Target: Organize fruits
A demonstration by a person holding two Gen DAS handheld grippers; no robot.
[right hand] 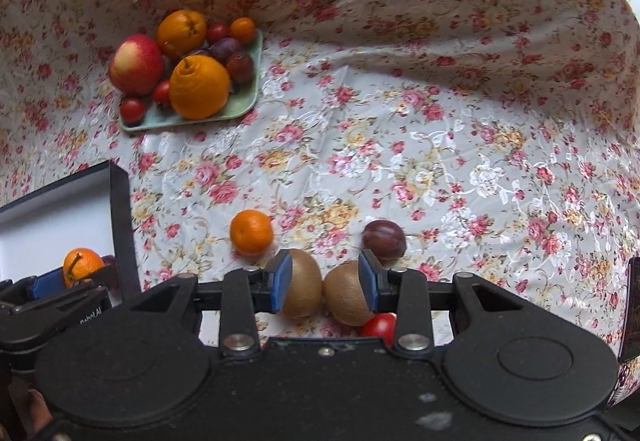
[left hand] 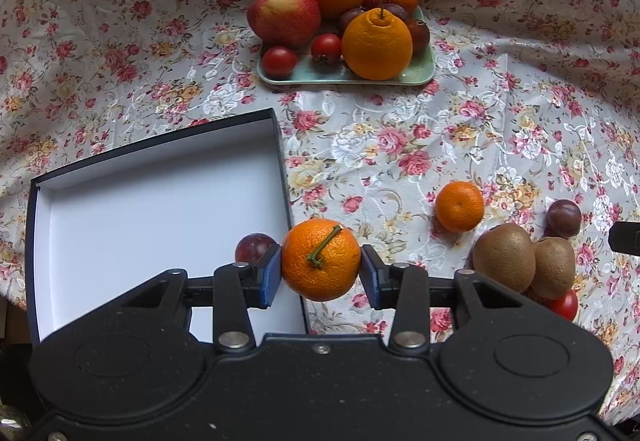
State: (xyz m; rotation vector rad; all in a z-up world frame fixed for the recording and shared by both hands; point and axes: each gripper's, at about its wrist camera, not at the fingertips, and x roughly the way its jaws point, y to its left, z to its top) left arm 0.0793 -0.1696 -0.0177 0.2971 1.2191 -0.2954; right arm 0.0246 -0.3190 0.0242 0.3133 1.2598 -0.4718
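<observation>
My left gripper (left hand: 321,273) is shut on a stemmed orange (left hand: 321,260), held over the right rim of the open dark box (left hand: 160,209). A plum (left hand: 254,246) lies inside the box by that rim. In the right wrist view the held orange (right hand: 82,266) shows at far left. My right gripper (right hand: 324,285) has its jaws around two kiwis (right hand: 304,287) lying side by side on the cloth; I cannot tell if they are gripped. A tangerine (right hand: 251,232), a plum (right hand: 384,237) and a tomato (right hand: 380,327) lie close by.
A green tray (left hand: 420,71) at the back holds an apple (left hand: 285,12), two large oranges, tomatoes and plums; it also shows in the right wrist view (right hand: 246,103). A flowered cloth (right hand: 440,145) covers the table and rises behind.
</observation>
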